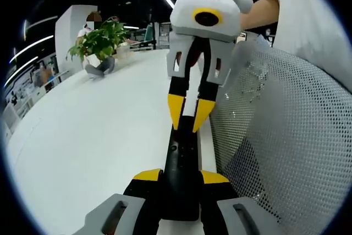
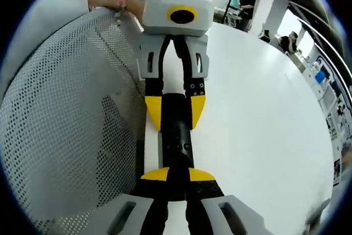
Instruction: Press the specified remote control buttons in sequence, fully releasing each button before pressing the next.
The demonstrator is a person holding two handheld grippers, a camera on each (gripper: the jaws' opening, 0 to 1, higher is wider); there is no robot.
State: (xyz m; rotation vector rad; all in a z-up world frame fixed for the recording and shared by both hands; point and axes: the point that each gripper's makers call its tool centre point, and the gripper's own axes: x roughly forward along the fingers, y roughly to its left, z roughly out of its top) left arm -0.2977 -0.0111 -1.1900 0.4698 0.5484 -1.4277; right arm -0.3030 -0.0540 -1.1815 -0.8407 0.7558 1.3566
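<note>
At table edge, left gripper view: remote (image 1: 181, 155), black, lying lengthwise on the white table (image 1: 99, 152), near end clamped between the pads of the left gripper (image 1: 181, 176), evidently to steady it for pressing. Right gripper (image 1: 188, 120) comes down from above, yellow tips narrowly parted and poised at the remote's far end. I cannot tell whether they touch it, or whether they grip or merely hover. Mesh chair back (image 1: 280, 141) crowds the right side, close to the remote. Plant (image 1: 99, 41) stands well apart, no hindrance.

Right gripper view: remote (image 2: 179, 138) runs between both tools. Left gripper (image 2: 176, 108) clasps its far end from both sides. Right gripper (image 2: 179, 175) flanks the near end, contact unclear. Chair back (image 2: 66, 125) is just beside, narrowing side approach. The table (image 2: 258, 114) is bare on the other side.
</note>
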